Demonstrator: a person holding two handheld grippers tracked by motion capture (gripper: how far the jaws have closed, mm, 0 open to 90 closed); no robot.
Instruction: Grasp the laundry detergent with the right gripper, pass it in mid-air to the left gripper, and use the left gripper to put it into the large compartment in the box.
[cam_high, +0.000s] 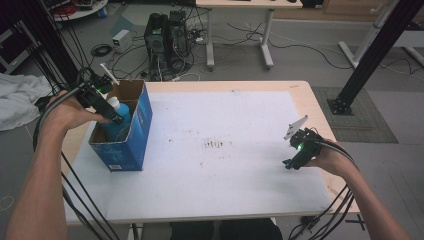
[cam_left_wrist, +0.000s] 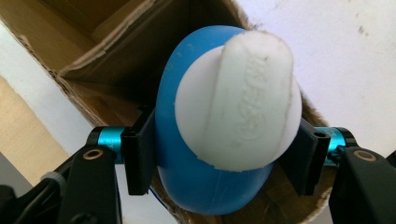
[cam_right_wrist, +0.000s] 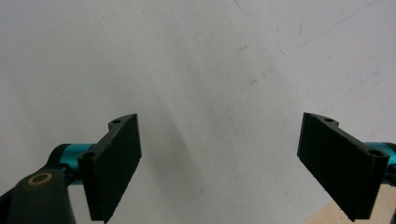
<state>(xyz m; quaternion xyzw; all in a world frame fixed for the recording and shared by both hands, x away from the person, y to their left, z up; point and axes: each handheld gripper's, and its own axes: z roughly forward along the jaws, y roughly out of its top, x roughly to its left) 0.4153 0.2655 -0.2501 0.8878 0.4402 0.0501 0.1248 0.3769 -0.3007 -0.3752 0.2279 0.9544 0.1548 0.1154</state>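
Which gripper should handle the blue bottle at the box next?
Left. The left gripper already clamps the blue bottle over the cardboard box; the right gripper is open, far across the table.

Left hand-held gripper (cam_left_wrist: 219, 161) clamped, right hand-held gripper (cam_right_wrist: 219, 158) agape

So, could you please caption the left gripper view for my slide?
Left gripper clamps a blue bottle with a white cap over an open cardboard box.
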